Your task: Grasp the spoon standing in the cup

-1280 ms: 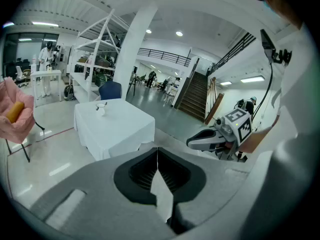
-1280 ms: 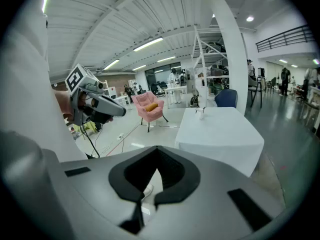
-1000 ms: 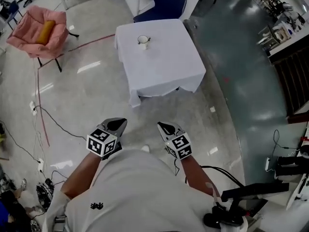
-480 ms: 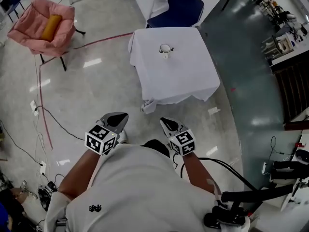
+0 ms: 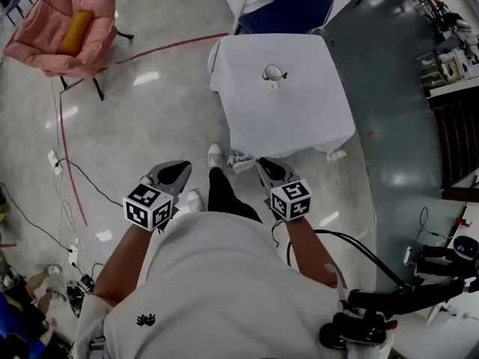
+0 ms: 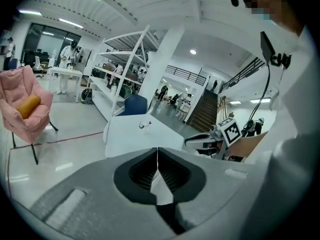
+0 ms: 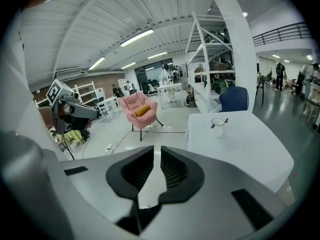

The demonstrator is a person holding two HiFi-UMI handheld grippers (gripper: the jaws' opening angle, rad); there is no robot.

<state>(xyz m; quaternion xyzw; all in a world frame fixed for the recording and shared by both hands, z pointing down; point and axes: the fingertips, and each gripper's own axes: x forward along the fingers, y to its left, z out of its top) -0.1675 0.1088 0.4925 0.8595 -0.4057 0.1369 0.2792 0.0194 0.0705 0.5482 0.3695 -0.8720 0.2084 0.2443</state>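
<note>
A clear cup (image 5: 274,73) with a spoon standing in it sits near the middle of a small table under a white cloth (image 5: 299,118), well ahead of me. In the right gripper view the cup (image 7: 218,124) is small and far, and the spoon handle (image 7: 226,120) leans out to its right. My left gripper (image 5: 174,173) is held low at my waist, jaws shut and empty (image 6: 157,153). Level with it, my right gripper (image 5: 271,169) has its jaws opening, a narrow gap with nothing in it (image 7: 157,155). Both are far short of the table.
A pink chair (image 5: 45,40) with a yellow cushion stands at the far left. Behind the table is a blue chair (image 5: 296,2). Cables (image 5: 63,163) trail across the glossy floor on the left. Dark equipment (image 5: 389,305) sits at my lower right.
I have walked toward the table, which now lies nearer and lower in the head view. The grippers kept their places in front of me.
</note>
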